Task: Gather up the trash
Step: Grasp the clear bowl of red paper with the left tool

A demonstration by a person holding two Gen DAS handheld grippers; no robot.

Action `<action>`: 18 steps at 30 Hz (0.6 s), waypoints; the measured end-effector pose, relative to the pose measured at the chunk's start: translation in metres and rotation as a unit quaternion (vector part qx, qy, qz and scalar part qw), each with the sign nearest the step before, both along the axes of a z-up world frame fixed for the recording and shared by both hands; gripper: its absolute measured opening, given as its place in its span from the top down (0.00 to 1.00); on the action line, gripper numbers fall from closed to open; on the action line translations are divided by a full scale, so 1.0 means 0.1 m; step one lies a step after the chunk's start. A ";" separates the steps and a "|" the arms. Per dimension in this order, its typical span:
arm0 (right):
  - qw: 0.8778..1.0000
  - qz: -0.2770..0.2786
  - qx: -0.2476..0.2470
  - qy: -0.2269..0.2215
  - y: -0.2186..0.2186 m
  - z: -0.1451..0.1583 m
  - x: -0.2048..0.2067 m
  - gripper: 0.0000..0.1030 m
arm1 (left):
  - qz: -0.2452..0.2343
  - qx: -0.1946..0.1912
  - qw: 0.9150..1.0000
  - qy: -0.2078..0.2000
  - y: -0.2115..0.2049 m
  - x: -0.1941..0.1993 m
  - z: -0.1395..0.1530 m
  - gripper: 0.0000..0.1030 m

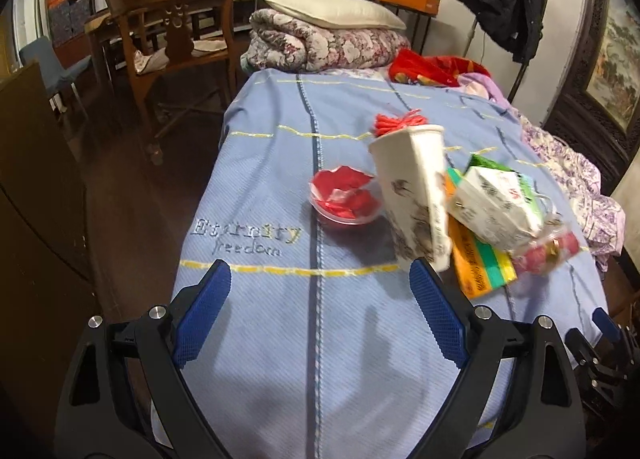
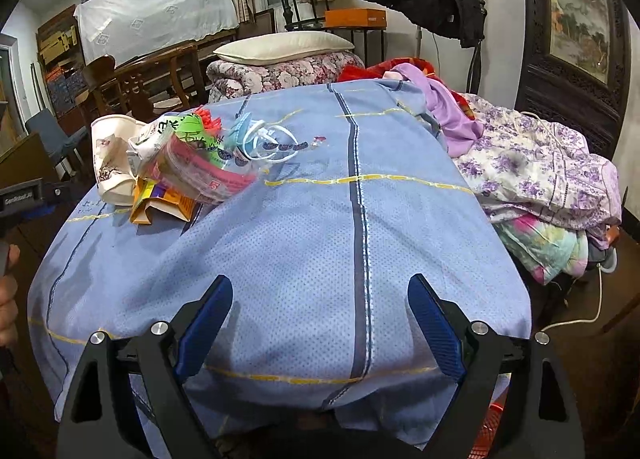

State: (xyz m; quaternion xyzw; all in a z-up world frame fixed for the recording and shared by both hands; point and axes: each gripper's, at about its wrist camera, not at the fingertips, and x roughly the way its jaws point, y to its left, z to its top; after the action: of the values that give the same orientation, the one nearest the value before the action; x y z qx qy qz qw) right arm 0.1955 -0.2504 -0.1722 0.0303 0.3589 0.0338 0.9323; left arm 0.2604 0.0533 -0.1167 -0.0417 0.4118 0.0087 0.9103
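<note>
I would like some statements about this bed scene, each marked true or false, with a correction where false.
1. Both grippers are open and hold nothing. True: left gripper and right gripper show wide empty gaps.
2. The paper cup stands upright. False: it lies tilted on its side.
3. The red bowl sits left of the cup in the left wrist view. True.
4. The trash lies on a green blanket. False: the blanket is blue.
5. A pillow rests on a folded floral quilt. True.
</note>
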 end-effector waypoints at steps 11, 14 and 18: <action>0.999 0.007 0.029 -0.014 -0.08 -0.01 -0.05 0.15 | -0.004 0.021 1.000 0.019 0.02 0.44 -0.16 0.15; 1.000 0.006 0.030 -0.007 -0.08 -0.02 -0.03 0.15 | -0.007 0.019 1.000 0.024 -0.02 0.58 -0.19 0.15; 1.000 0.006 0.029 -0.004 -0.07 -0.02 -0.03 0.15 | -0.005 0.018 1.000 0.024 -0.05 0.70 -0.22 0.15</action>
State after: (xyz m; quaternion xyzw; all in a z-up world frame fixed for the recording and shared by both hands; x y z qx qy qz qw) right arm 0.1925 -0.2569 -0.1746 0.0545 0.3542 0.0500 0.9323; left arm 0.3306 0.0480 -0.1388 -0.0228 0.4334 0.0124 0.9008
